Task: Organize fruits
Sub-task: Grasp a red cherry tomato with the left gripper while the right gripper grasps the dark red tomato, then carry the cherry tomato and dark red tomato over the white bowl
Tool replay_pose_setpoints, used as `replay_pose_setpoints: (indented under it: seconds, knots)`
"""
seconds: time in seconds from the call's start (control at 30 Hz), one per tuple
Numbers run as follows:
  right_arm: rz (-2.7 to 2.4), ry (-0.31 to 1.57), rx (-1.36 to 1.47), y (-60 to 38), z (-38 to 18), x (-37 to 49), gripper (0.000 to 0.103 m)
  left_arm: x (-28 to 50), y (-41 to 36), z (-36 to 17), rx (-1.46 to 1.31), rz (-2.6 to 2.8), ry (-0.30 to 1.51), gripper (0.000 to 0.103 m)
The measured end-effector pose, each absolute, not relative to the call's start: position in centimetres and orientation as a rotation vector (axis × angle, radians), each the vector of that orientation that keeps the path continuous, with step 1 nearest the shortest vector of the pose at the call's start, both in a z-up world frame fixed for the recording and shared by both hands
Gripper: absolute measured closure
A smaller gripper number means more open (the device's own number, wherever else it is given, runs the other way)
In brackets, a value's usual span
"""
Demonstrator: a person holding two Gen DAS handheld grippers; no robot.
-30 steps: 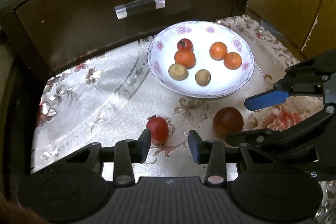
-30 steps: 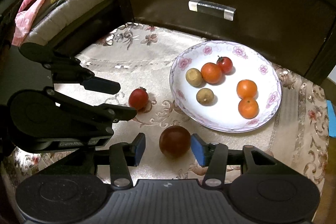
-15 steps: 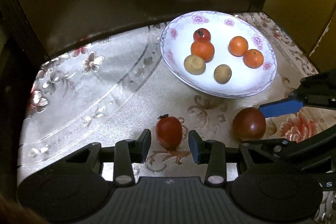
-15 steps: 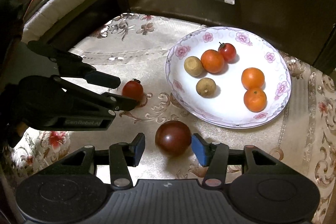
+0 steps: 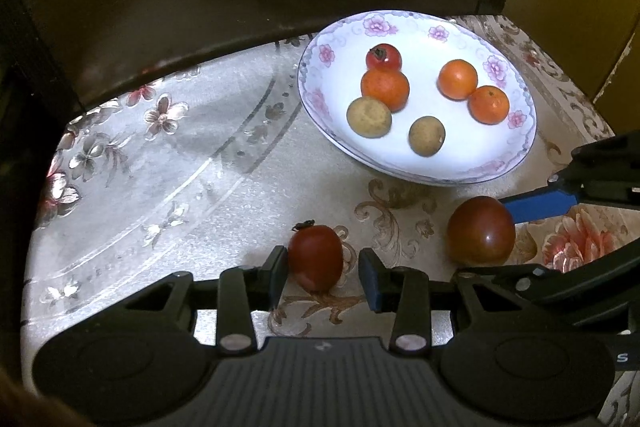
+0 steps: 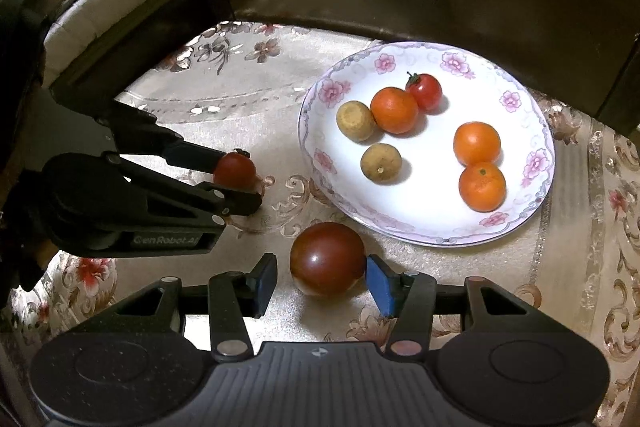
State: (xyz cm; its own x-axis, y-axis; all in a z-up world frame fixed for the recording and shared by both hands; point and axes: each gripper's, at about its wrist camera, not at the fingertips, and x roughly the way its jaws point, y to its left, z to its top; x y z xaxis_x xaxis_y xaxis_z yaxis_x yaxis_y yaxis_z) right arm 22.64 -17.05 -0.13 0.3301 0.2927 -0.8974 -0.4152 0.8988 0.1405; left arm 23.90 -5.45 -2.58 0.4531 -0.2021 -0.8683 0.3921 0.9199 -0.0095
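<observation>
Grippers lower; plate [image 5: 520, 147] with six fruits [image 5: 385, 89].

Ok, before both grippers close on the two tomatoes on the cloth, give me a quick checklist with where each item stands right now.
1. Small red tomato between the left gripper jaws: ok; it sits nearer one jaw, with a gap on the other side.
2. Big dark tomato between the right gripper jaws: ok, gaps on both sides.
3. Both sets of jaws not yet pressing: ok, both open.
4. The two grippers apart from each other: ok, though close.
5. Free space on the plate for two more fruits: ok, bare white patches remain.
6. Tomatoes standing clear of the plate rim: ok.
</observation>
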Motion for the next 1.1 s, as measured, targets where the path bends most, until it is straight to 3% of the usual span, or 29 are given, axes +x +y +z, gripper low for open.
replay_pose_setpoints:
  seconds: [0.37,0.53,1.1]
  knots:
    - [0.452,1.160,-0.113,-16.94,-1.03,23.25,0.059,24.00,-5.49,-2.60,0.200,-0.370,1.024,0.057]
    - [0.442,1.155,-0.122,-16.98,-1.06,23.34,0.068,23.95,-5.53,-2.56,0.201,-0.374,1.021,0.066]
    - [0.453,1.160,-0.138,-16.97,-0.94,23.07,0.070,23.43,-5.79,-2.23,0.228,-0.393,1.041,0.067]
